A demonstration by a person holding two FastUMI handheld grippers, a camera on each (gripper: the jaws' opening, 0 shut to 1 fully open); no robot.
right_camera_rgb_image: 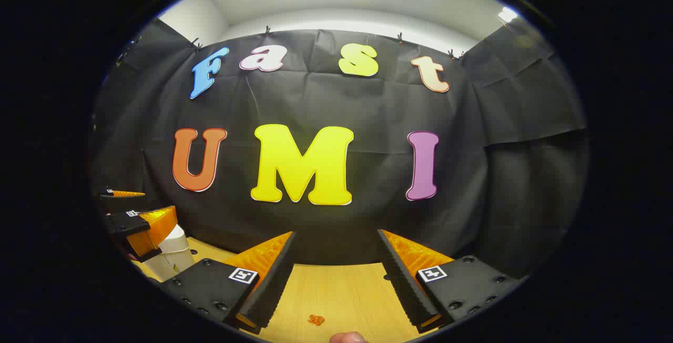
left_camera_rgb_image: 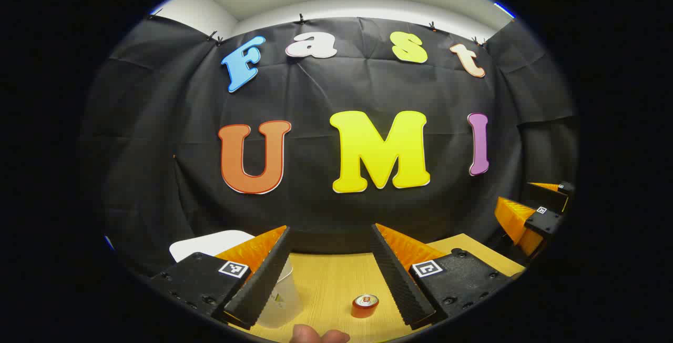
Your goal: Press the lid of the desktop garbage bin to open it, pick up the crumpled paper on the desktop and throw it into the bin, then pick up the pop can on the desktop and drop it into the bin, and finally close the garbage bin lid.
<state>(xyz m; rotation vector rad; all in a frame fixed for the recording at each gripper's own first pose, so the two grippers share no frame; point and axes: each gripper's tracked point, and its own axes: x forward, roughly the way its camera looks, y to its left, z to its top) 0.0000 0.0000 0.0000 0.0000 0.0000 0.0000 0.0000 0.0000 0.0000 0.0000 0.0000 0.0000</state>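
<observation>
In the left gripper view my left gripper (left_camera_rgb_image: 331, 228) hangs open above the wooden desk (left_camera_rgb_image: 326, 280). A red pop can (left_camera_rgb_image: 365, 305) stands upright on the desk between its fingers, nearer the right one. The white garbage bin (left_camera_rgb_image: 279, 296) sits partly behind the left finger, and a white panel that looks like its lid (left_camera_rgb_image: 210, 244) shows further left. In the right gripper view my right gripper (right_camera_rgb_image: 336, 233) is open over the desk (right_camera_rgb_image: 342, 290), with a small orange crumpled scrap (right_camera_rgb_image: 316, 320) lying below the gap. I cannot tell whether the bin's lid is up.
Each gripper appears at the edge of the other's view: the right gripper (left_camera_rgb_image: 518, 194) far right, the left gripper (right_camera_rgb_image: 157, 201) far left above the bin (right_camera_rgb_image: 171, 256). A fingertip (left_camera_rgb_image: 315, 335) pokes in at the bottom. Black cloth closes off the back of the desk.
</observation>
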